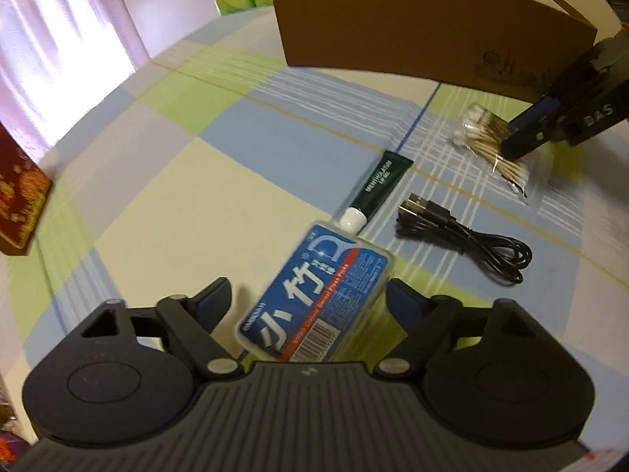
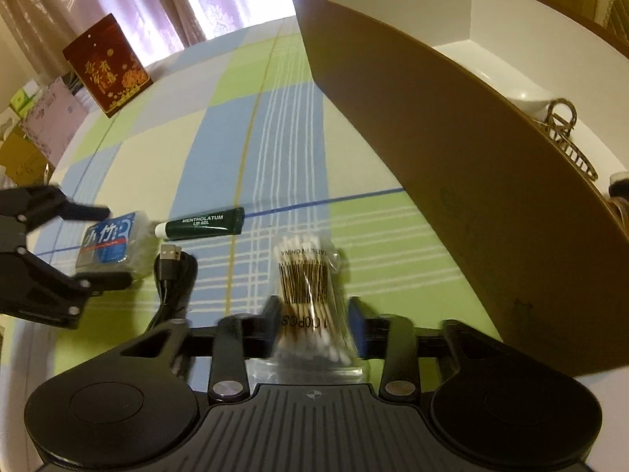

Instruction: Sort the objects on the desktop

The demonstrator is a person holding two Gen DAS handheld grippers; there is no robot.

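My left gripper (image 1: 308, 295) is open around a blue dental floss pick box (image 1: 318, 295) lying on the checked tablecloth; its jaws stand apart from the box's sides. It also shows in the right wrist view (image 2: 110, 242). My right gripper (image 2: 316, 320) has its jaws closing on a clear bag of cotton swabs (image 2: 304, 295), close to the bag's sides. The bag shows in the left wrist view (image 1: 491, 139) under the right gripper (image 1: 526, 133). A green lip gel tube (image 1: 379, 188) and a black USB cable (image 1: 468, 238) lie between them.
A brown cardboard box (image 2: 452, 149) with a white inside stands at the right, holding a hair claw (image 2: 570, 141) and other items. A red box (image 2: 106, 65) stands at the table's far left. Curtains hang behind.
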